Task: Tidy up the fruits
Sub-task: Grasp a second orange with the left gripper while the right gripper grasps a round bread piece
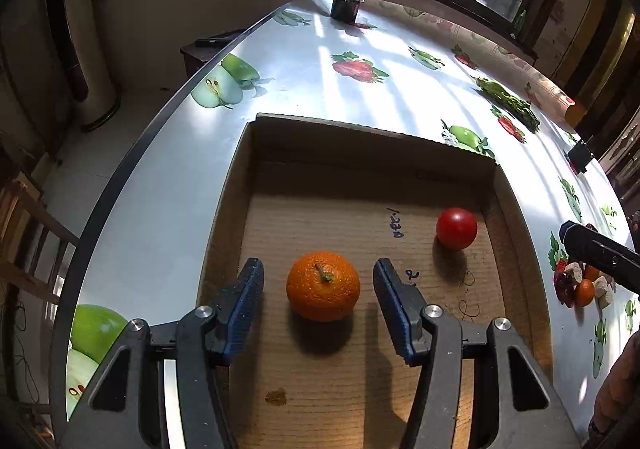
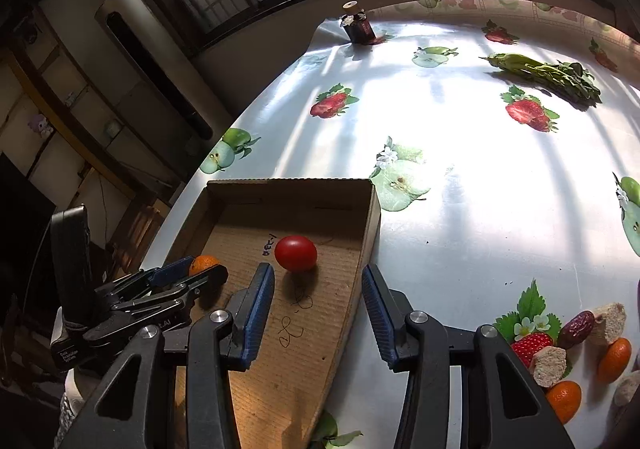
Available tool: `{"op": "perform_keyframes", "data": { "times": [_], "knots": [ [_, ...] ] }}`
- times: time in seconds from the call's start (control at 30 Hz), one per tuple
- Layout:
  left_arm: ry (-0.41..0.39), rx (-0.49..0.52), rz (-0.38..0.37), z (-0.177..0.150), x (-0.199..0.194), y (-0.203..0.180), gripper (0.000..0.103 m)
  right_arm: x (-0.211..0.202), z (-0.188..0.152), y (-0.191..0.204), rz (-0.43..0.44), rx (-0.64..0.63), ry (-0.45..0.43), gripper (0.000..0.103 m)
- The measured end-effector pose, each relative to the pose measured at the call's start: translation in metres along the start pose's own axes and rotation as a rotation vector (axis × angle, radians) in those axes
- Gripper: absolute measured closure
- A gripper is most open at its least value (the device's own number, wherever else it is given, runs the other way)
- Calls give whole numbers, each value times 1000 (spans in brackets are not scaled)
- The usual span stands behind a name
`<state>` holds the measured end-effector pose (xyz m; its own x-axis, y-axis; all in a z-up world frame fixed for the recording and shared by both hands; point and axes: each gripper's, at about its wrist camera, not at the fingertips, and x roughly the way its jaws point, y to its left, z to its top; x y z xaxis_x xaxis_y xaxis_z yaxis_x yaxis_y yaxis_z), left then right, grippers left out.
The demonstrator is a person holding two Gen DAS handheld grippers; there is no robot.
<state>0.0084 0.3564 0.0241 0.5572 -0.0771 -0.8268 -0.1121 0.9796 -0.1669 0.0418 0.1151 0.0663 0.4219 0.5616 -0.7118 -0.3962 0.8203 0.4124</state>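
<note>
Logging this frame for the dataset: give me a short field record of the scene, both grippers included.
container: cardboard tray on the fruit-print tablecloth
in tray: orange; red tomato
left gripper: open, fingers either side of the orange, not touching it
right gripper: open, holding nothing, over the tray's right wall
still outside tray: small oranges, a date and bread pieces at the table's right
other: leafy greens; dark jar at the far edge
</note>
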Motion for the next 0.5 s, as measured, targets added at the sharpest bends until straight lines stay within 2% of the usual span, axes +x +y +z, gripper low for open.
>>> {"op": "perform_keyframes", "data": {
  "times": [0.13, 0.2, 0.37, 0.5],
  "knots": [
    [-61, -19, 5, -3, -23, -11, 47, -25, -9, -9, 6, 18, -36, 53],
    [-106, 0, 5, -6, -45, -28, 47, -40, -15, -13, 1, 20, -59, 53],
    [-229, 75, 36, -20, -97, -84, 27, -80, -32, -25, -60, -2, -136, 41],
    [-282, 144, 60, -35, -119, -129, 26, -106, -46, -47, -97, 17, -166, 38]
  ]
}}
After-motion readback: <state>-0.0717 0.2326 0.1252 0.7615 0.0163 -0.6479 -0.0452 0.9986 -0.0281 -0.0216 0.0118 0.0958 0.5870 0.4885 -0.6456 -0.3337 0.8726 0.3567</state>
